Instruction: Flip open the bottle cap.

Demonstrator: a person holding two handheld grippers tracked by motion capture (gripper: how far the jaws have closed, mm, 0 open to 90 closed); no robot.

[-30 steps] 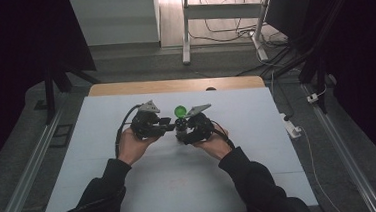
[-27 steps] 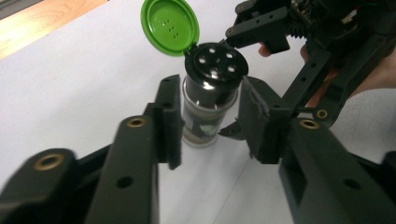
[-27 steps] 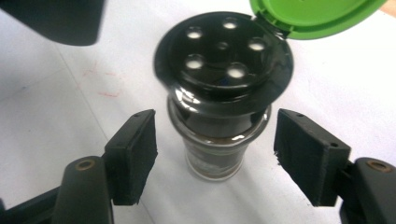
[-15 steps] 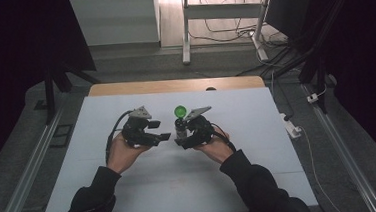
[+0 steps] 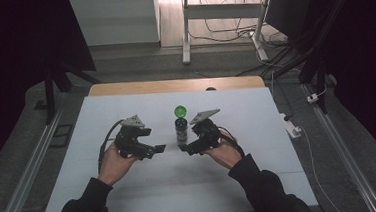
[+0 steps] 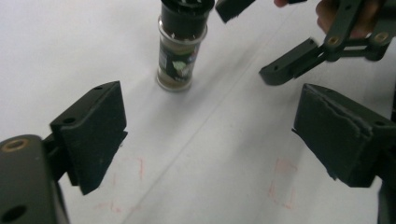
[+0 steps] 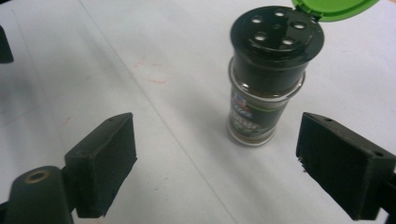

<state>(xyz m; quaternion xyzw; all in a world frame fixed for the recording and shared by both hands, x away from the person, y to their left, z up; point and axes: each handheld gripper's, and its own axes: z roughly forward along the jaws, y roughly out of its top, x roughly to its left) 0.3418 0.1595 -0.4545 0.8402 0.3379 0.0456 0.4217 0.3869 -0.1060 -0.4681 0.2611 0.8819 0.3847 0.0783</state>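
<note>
Spice shaker (image 5: 181, 130) stood upright on the white table (image 5: 281, 179), between the two grippers and touched by neither. Its green flip lid (image 5: 180, 110) already stood open, so the opening looked done; what was left, as I judged it, was to grip the jar and lift it or shut it again. Left gripper (image 5: 151, 149) had its jaws spread wide, the jar ahead of them and well apart. Right gripper (image 5: 194, 146) was also spread wide, the jar just ahead, nearer its right jaw. Right gripper view showed the black sifter top (image 7: 277, 32) with its holes, which the high view hid under the lid.
</note>
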